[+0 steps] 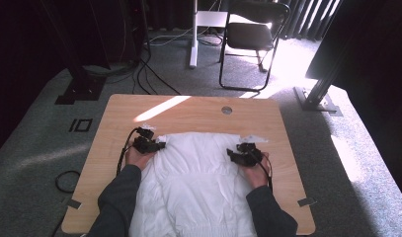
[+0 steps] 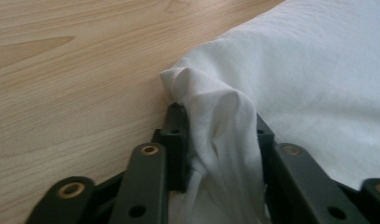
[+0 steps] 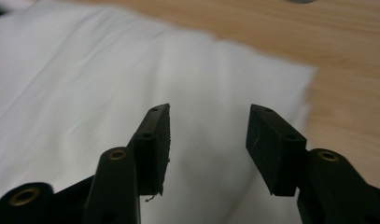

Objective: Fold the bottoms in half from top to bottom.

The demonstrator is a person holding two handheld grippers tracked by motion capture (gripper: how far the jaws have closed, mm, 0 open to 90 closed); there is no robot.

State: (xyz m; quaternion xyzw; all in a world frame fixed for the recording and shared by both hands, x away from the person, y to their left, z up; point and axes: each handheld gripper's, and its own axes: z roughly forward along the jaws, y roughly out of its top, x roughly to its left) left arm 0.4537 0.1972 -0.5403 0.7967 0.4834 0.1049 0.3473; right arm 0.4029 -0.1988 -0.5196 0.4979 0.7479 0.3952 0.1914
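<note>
A white garment [image 1: 198,177] lies spread over the near half of the wooden table [image 1: 188,106]. My left gripper [image 1: 150,144] sits at the garment's far left corner. In the left gripper view, my left gripper [image 2: 218,123] is shut on a bunched fold of the white cloth [image 2: 318,70], which rises between the jaws. My right gripper [image 1: 243,154] hovers at the garment's far right corner. In the right gripper view, my right gripper [image 3: 208,119] stands open over the garment [image 3: 85,74] with nothing between its pads.
A round grommet [image 1: 226,110] sits near the table's far edge. Beyond the table, on the carpet, stand a folding chair [image 1: 253,34], a white post [image 1: 193,34] and black stand bases [image 1: 77,91], with loose cables [image 1: 144,74].
</note>
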